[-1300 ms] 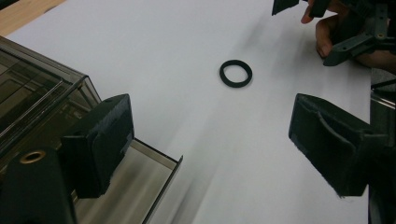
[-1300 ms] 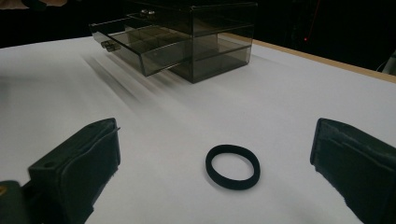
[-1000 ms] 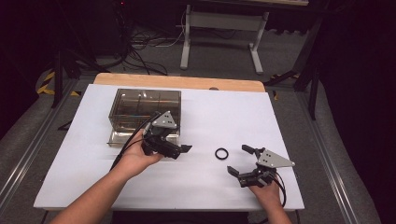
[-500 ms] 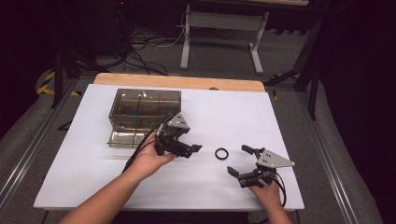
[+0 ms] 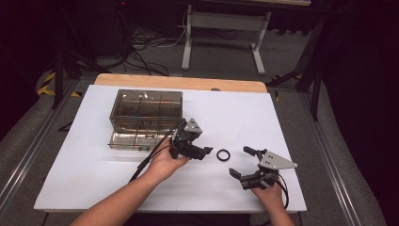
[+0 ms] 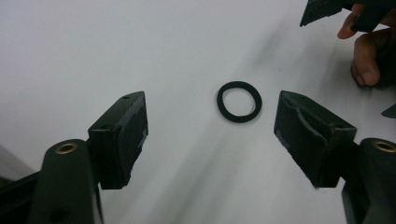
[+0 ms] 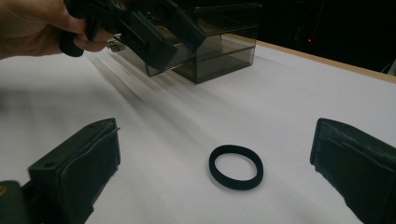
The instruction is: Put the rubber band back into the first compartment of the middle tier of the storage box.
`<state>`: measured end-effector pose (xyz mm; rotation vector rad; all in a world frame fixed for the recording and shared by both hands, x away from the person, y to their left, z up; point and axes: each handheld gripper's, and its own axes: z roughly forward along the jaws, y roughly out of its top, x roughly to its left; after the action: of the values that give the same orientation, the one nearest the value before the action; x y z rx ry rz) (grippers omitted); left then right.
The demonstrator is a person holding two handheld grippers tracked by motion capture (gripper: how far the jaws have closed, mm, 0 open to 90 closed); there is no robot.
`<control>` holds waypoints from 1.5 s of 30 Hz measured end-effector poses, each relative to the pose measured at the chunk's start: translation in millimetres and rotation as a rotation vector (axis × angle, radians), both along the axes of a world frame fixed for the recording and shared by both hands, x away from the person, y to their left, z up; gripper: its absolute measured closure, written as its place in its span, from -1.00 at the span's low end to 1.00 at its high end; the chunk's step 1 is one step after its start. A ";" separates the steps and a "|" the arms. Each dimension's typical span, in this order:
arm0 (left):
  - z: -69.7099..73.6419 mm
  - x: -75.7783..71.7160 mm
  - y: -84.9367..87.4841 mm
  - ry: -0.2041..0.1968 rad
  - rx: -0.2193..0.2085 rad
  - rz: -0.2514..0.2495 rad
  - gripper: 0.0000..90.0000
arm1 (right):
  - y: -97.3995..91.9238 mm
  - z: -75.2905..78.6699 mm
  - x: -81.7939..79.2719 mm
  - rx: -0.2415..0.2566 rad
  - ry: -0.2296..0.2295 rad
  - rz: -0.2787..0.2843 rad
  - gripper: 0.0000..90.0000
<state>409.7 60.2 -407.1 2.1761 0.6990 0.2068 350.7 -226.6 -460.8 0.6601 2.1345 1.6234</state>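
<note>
left claw [image 5: 203, 151]: jaws apart and just been narrowing, nothing gripped yet
right claw [image 5: 244, 165]: wide, parked
ring [image 5: 223, 154]: flat on table [image 5: 84, 155] between both claws
tip: drop lower, straddle the band, then pinch

Your left gripper [image 5: 203, 151] has left its spot in front of the clear box [image 5: 146, 110] and crossed the white table [image 5: 301, 122] toward the black ring [image 5: 223, 154], sinking lower on the way. It now sits just beside the ring. Its jaws have just been closing, with nothing gripped between them.
</note>
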 end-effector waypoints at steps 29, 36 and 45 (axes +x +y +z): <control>-49.4 9.8 -46.6 0.000 0.052 0.015 -0.05 | -0.5 0.0 -0.2 0.001 0.001 0.006 -0.95; -60.4 10.0 -49.8 0.011 0.028 0.027 0.14 | 0.4 -0.2 -0.6 -0.001 0.002 0.010 -0.95; -60.2 5.8 -53.7 -0.034 0.084 0.046 0.73 | 0.7 -0.5 -0.4 -0.001 0.002 0.015 -0.95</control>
<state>415.5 6.4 -467.4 2.2325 0.7338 0.3010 350.2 -225.9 -461.2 0.6476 2.1464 1.6294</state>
